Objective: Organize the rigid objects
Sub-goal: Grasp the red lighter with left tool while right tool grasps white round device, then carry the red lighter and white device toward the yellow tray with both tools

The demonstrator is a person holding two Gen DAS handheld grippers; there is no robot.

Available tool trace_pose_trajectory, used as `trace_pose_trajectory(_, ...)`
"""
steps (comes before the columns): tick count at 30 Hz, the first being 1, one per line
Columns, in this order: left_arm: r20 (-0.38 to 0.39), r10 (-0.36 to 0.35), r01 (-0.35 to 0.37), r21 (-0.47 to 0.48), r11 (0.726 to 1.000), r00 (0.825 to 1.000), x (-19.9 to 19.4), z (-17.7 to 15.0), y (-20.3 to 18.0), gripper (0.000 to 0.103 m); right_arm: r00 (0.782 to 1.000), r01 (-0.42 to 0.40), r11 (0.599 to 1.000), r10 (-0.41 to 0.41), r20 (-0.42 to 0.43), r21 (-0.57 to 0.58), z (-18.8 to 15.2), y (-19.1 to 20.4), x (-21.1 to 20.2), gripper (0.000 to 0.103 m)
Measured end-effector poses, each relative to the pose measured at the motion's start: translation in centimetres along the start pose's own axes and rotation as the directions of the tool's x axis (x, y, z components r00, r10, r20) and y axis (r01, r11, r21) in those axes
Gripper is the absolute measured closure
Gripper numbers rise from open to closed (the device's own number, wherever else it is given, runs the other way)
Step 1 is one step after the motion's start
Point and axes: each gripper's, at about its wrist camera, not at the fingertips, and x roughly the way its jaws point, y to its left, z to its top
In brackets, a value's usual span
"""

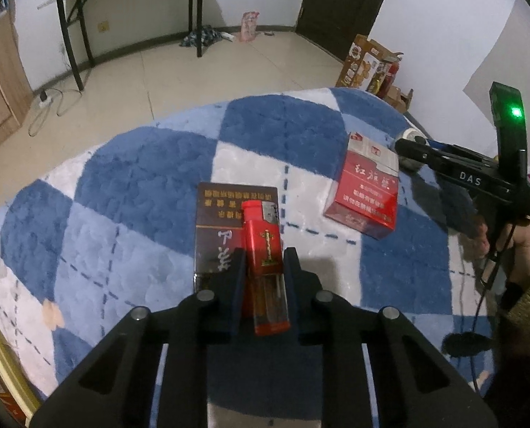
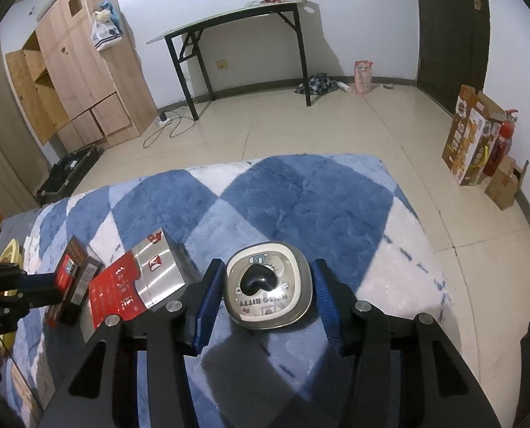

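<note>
We are clenching the lighter [image 1: 266, 249] lengthwise in the left fingers [image 1: 241, 271] above the brown pack [image 1: 222, 224]; right fingers [image 2: 208, 299] are hugging the tin [image 2: 268, 290].

Glossy translucent plastic lighter [image 1: 266, 249]; plush, fuzzy checked blanket [image 1: 140, 178]; shiny film-wrapped red pack [image 1: 365, 192]; smooth glossy tin [image 2: 268, 290].
</note>
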Motion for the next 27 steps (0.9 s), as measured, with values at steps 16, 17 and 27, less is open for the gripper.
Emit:
trace_pose_trajectory(16, 0.027, 0.087, -0.087, -0.017, 0.996, 0.996, 0.9, 0.4, -0.2, 0.079, 0.999, 0.015, 0.999, -0.016, 0.042, 0.038, -0.9, 0.1, -0.2, 0.054)
trace_pose_trajectory(17, 0.033, 0.091, -0.091, -0.015, 0.996, 0.995, 0.8, 0.4, -0.3, 0.079, 0.999, 0.016, 0.999, -0.018, 0.044, 0.040, -1.0, 0.1, -0.2, 0.054)
trace_pose_trajectory(27, 0.084, 0.073, -0.064, -0.107, 0.992, 0.994, -4.1, -1.1, 2.2, 0.079, 0.999, 0.009, 0.998, -0.013, 0.053, 0.061, -0.7, 0.2, -2.5, 0.054)
